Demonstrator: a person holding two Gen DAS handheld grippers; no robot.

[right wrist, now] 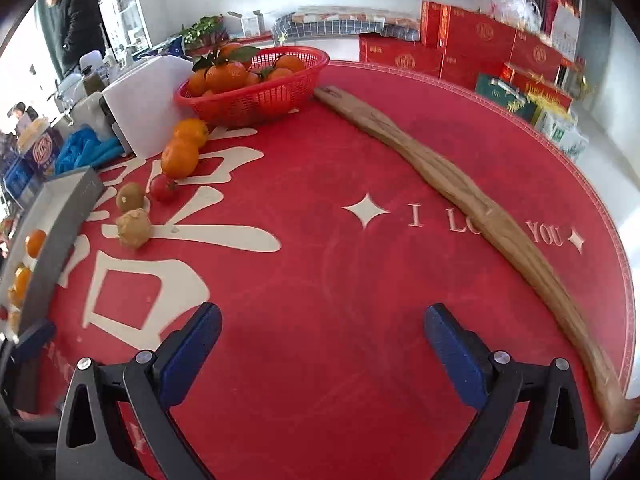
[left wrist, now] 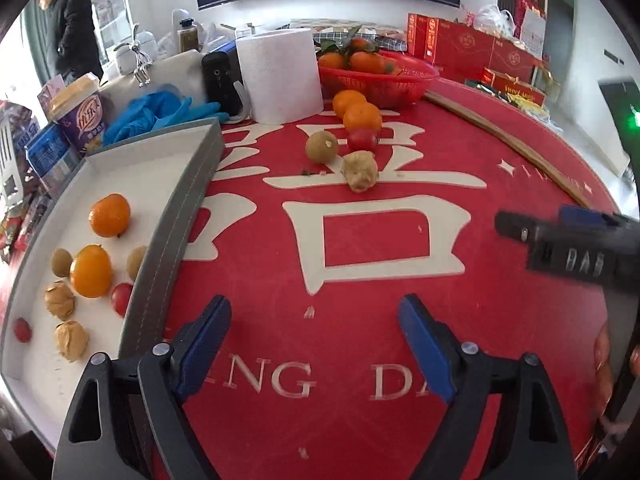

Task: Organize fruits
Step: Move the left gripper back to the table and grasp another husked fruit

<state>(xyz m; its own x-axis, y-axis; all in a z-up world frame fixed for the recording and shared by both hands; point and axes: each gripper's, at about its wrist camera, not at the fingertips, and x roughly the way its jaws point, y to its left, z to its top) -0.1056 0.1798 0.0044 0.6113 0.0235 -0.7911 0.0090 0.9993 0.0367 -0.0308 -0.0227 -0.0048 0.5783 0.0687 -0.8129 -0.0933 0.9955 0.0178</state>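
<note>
A grey-walled white tray (left wrist: 188, 184) at the left holds several fruits: oranges (left wrist: 109, 215), small kiwis, walnuts (left wrist: 71, 340) and cherry tomatoes. Loose on the red tablecloth lie two oranges (left wrist: 362, 117), a kiwi (left wrist: 321, 146), a tomato (left wrist: 361, 139) and a walnut (left wrist: 359, 171); the right wrist view shows the same group (right wrist: 134, 222) at its left. My left gripper (left wrist: 314, 314) stands open over bare cloth beside the tray, nothing between its fingers. My right gripper (right wrist: 322, 324) is open and empty too, and its body (left wrist: 568, 244) shows at the right in the left wrist view.
A red basket (right wrist: 256, 92) of leafy oranges stands at the back. A long curved wooden stick (right wrist: 480, 216) lies across the right side. A paper-towel roll (left wrist: 278, 74), blue gloves, packets and red boxes crowd the far edge. A person in dark clothes stands at the back left.
</note>
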